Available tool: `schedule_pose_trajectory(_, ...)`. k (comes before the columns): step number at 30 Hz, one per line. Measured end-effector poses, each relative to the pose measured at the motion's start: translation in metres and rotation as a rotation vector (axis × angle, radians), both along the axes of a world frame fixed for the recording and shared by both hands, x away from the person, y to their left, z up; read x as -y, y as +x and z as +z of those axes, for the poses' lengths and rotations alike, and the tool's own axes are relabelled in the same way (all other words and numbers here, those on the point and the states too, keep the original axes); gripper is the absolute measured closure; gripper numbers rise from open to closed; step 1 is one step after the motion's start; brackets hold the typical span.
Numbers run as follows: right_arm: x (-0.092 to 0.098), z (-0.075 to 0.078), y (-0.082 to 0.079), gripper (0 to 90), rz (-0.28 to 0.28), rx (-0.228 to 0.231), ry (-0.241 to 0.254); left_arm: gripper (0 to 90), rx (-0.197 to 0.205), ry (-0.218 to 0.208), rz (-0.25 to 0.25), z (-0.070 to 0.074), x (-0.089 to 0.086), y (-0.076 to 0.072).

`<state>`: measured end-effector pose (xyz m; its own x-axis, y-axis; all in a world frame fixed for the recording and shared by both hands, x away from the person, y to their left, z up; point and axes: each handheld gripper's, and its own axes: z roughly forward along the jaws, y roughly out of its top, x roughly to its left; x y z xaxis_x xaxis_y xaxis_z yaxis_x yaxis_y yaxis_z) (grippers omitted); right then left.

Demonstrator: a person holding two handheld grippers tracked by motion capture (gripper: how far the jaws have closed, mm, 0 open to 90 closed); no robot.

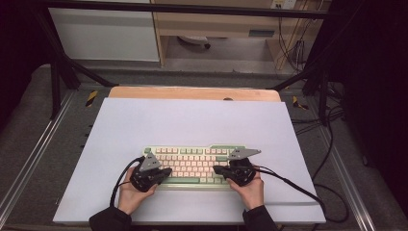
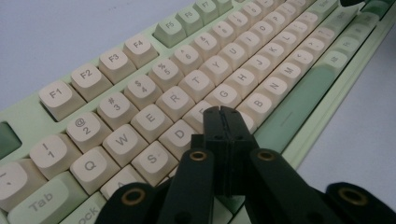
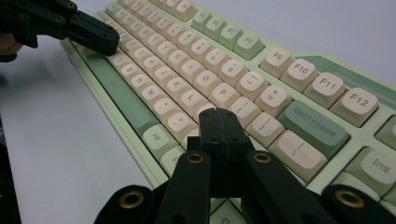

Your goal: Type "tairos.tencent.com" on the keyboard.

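Hands (image 1: 132, 190) hold both closed grippers (image 1: 163, 172) level over keyboard (image 1: 192, 163).

The high view is evenly lit from above: the white mat (image 1: 192, 120) is bright, while the upper left and right corners fall into near-black. It looks soft and slightly grainy. In both gripper views the keyboard (image 2: 187, 88) is sharp mid-frame, its far keys blur, and shadows stay faint.
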<state>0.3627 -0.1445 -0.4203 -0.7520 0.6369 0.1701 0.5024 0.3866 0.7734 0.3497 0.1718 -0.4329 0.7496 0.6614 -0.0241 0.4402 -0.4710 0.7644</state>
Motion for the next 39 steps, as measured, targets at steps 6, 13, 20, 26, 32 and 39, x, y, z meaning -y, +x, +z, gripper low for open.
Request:
schedule_pose_trajectory(6, 0.001, 0.000, 0.000, 90.0, -0.001, 0.002, 0.002, 89.7, 0.002, -0.004, -0.001, -0.001, 0.000, 0.000)
schedule_pose_trajectory(13, 0.001, 0.000, 0.000, 90.0, 0.000, 0.001, 0.002, 89.7, 0.011, -0.011, 0.001, 0.003, -0.004, -0.002)
schedule_pose_trajectory(20, 0.002, 0.000, 0.000, 90.0, -0.001, 0.002, 0.001, 89.7, 0.015, -0.026, 0.017, 0.007, -0.011, -0.003)
schedule_pose_trajectory(26, 0.002, 0.000, 0.000, 90.0, -0.001, 0.003, 0.002, 89.7, 0.017, -0.036, 0.021, 0.011, -0.015, -0.002)
schedule_pose_trajectory(32, 0.002, 0.000, 0.000, 90.0, -0.001, -0.001, 0.001, 89.7, 0.022, -0.040, 0.029, 0.016, -0.015, 0.000)
schedule_pose_trajectory(39, 0.001, -0.002, 0.001, 90.0, 0.001, -0.004, -0.001, 89.7, 0.025, -0.037, 0.033, 0.020, -0.012, 0.005)
